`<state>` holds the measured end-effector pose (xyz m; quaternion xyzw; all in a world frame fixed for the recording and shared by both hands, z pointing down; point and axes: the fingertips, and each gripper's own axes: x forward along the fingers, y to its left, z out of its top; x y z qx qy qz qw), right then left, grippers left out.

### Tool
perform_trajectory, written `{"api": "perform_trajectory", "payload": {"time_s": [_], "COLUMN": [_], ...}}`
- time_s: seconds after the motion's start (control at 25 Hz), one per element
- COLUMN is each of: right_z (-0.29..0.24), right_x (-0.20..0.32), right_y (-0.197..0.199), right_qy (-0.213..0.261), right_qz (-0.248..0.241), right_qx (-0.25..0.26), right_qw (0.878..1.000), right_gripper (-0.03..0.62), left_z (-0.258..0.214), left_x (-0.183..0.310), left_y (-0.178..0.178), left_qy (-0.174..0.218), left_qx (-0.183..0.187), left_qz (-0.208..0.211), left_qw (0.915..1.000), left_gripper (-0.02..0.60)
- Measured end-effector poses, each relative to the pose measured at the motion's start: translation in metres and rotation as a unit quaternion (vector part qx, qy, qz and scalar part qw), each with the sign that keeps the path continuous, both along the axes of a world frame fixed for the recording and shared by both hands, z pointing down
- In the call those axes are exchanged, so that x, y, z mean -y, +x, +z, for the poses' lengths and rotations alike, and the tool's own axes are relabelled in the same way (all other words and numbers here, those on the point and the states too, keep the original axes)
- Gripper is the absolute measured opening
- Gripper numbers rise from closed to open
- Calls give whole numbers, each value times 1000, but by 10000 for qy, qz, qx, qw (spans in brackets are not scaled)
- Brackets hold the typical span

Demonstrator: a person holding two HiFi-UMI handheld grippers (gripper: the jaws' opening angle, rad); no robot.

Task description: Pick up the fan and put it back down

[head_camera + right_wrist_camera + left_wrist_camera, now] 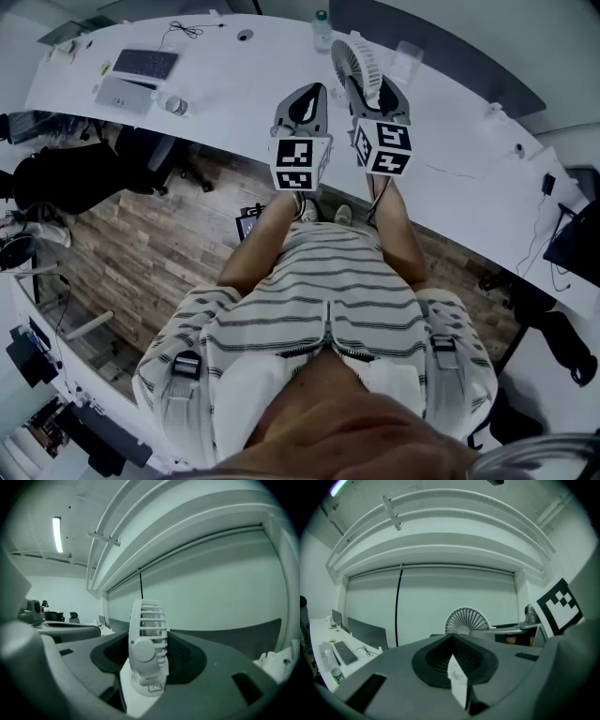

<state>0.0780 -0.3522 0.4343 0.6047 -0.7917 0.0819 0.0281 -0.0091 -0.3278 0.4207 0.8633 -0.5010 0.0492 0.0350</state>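
While the head view shows only the round, ribbed grille of the white plastic fan (359, 58) held above the curved white table (234, 84), the right gripper view shows the right tool (149, 653) pinching its slatted body edge-on. The left tool (453, 641) is pressed together.

Surface (234, 89) is bare and wide between keyboard (145, 64) at left and fan (359, 58). Bottle (322, 28) stands just far-left of fan, clear cup (405, 61) just right, so room is tight there. Left tongs (307, 98) crowd the fan's near-left side.
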Motion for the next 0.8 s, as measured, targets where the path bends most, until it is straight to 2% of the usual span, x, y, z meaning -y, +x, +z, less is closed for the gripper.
{"api": "perform_trajectory", "payload": {"time_s": [0.48,0.8], "right_z": [-18,-16], "right_x": [-12,-14], "right_y": [4,4], "right_qy": [210,181], "right_qz": [172,170], "right_qx": [48,57], "right_qw": [9996,9997], "right_gripper": [227,227], "left_z": [-7,-8], "left_x": [3,7], "left_y": [1,5], "left_qy": [44,92], "left_qx": [-58,-65], "left_qz": [-31,2], "left_qw": [10000,9999], "left_gripper": [8,8]}}
